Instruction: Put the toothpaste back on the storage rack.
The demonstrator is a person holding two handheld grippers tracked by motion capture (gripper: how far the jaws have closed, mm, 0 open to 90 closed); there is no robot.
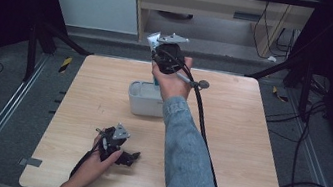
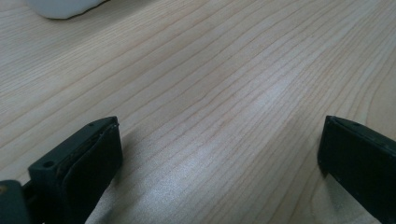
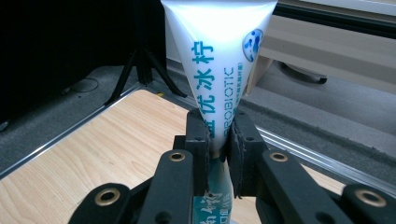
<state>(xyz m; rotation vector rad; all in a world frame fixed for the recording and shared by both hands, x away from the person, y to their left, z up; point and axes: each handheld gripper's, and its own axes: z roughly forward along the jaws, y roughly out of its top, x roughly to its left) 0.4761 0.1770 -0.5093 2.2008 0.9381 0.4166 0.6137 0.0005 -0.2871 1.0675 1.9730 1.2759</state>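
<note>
A white toothpaste tube (image 3: 217,56) with teal print stands up between the jaws of my right gripper (image 3: 219,135), which is shut on its lower part. From the high view, that right gripper (image 1: 160,52) is held up over the far side of the table, with the tube's flat end (image 1: 153,39) sticking out above it. Just below and in front of it sits a white rectangular container (image 1: 137,86). My left gripper (image 1: 133,158) rests low at the table's near left. Its jaws (image 2: 219,135) stand wide open over bare wood with nothing between them.
The wooden table (image 1: 226,148) has metal rails along its sides. A black cable (image 1: 201,119) trails from the right gripper along the denim sleeve. A corner of the white container (image 2: 60,7) shows far ahead of the left gripper. Dark tripod legs stand beyond the table.
</note>
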